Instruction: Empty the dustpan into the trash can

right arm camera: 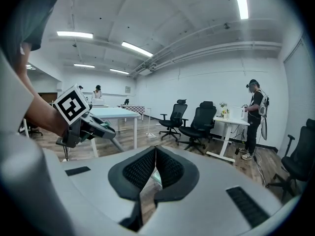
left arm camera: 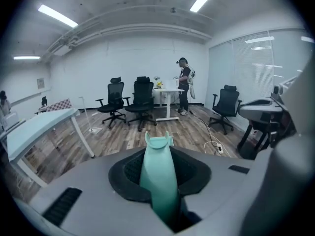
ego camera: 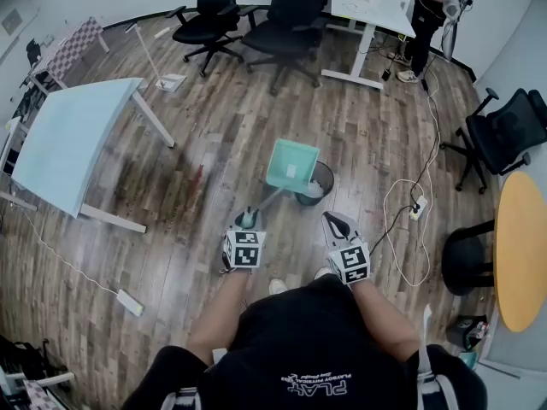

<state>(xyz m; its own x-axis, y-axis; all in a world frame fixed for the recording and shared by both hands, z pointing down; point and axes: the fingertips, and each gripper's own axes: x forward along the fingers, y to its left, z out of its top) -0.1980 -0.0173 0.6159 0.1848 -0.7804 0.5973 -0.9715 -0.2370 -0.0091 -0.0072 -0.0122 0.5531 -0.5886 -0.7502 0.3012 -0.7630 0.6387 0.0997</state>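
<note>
Head view: left hand-held gripper (ego camera: 247, 220) pinches the dustpan (ego camera: 292, 165) handle, its pan ahead overlapping the trash can (ego camera: 323, 182) rim; right hand-held gripper (ego camera: 335, 223) is pressed together, with open floor (ego camera: 214, 126) around.

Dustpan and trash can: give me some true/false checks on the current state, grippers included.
1. The left gripper is shut on the dustpan handle. True.
2. The right gripper grips the trash can rim. False: its jaws are together on nothing, and it is apart from the can.
3. In the head view the dustpan's tray overlaps the trash can's opening. True.
4. The trash can lies tipped on its side. False: it stands upright on the floor, mouth up.
5. The dustpan is red. False: it is teal.
</note>
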